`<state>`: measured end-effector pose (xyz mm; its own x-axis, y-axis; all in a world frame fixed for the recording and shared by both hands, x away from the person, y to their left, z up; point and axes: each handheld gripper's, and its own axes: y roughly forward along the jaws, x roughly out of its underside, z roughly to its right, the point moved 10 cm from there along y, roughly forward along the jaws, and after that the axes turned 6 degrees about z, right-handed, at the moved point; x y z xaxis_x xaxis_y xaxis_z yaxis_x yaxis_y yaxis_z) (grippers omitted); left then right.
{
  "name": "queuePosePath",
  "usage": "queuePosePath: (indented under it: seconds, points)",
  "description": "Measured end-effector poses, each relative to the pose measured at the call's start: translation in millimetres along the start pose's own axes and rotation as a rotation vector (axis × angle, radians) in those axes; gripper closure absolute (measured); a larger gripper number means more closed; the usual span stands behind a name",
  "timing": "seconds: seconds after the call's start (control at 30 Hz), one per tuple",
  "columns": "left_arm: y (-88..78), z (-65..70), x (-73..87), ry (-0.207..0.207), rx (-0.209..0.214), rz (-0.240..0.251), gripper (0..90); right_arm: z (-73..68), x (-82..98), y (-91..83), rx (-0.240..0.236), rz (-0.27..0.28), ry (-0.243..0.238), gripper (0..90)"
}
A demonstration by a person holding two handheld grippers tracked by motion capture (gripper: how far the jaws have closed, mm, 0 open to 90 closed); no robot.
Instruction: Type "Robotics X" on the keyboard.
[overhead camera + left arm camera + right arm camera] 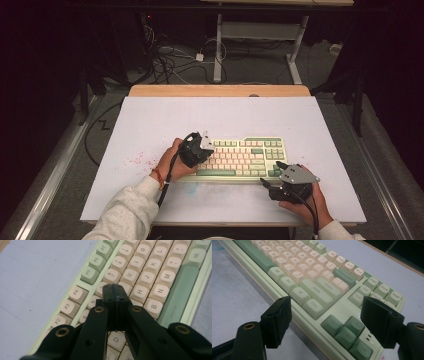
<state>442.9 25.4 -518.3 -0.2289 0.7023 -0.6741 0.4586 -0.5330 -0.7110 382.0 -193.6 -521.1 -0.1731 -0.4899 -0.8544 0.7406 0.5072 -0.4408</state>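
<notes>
Left gripper [115, 293]: jaws pressed together, tip over keyboard [342, 306] mid-table | right gripper [325, 322]: wide, straddling arrow-key corner | my read: stiff, light, caps pop off; I'd grip the case edge.

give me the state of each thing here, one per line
keyboard: flat on the table, long edge toward the person, nothing gripping it
left gripper: jaws shut, empty, tips over the letter keys
right gripper: jaws open, empty, standing either side of the arrow-key corner
table: pink specks left of keyboard
</notes>
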Motion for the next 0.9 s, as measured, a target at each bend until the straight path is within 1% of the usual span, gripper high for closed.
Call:
queuePosePath:
  seconds: [0.07,0.1,0.27,0.33,0.47,0.6,0.67,0.83,0.9]
  points:
    - [1.9,-0.5,0.5,0.001,-0.003,-0.007,87.7,-0.4,0.0,-0.1,-0.003,-0.001,-0.002,25.3]
    - [3.0,-0.3,1.2,0.001,0.004,-0.015,87.7,-0.7,0.0,-0.1,-0.003,-0.001,-0.004,25.3]
    - [7.1,0.0,2.7,-0.002,0.007,-0.027,87.7,-1.9,0.6,0.5,-0.006,-0.006,-0.013,25.3]
    - [9.9,1.8,3.2,-0.003,0.022,-0.033,87.6,-2.3,0.9,1.0,-0.008,-0.01,-0.017,25.5]
    - [11.8,2.9,2.3,0.021,0.015,-0.046,87.6,-3.3,2.0,1.9,-0.008,-0.019,-0.025,25.5]
    - [6.5,0.3,-0.8,0.017,0.007,-0.023,86.4,-1.7,0.9,1.2,-0.003,-0.013,-0.023,25.5]
    - [3.1,-1.3,-2.8,0.01,0.002,-0.004,86.1,-0.4,0.8,1.1,0.001,-0.012,-0.017,25.5]
    - [-3.2,-4.5,-5.0,0.004,-0.009,0.028,82.0,0.6,2.0,0.8,0.002,-0.015,-0.016,25.7]
    - [-5.9,-5.4,-5.6,-0.006,-0.015,0.043,79.9,0.4,2.0,0.2,0.003,-0.015,-0.016,25.7]
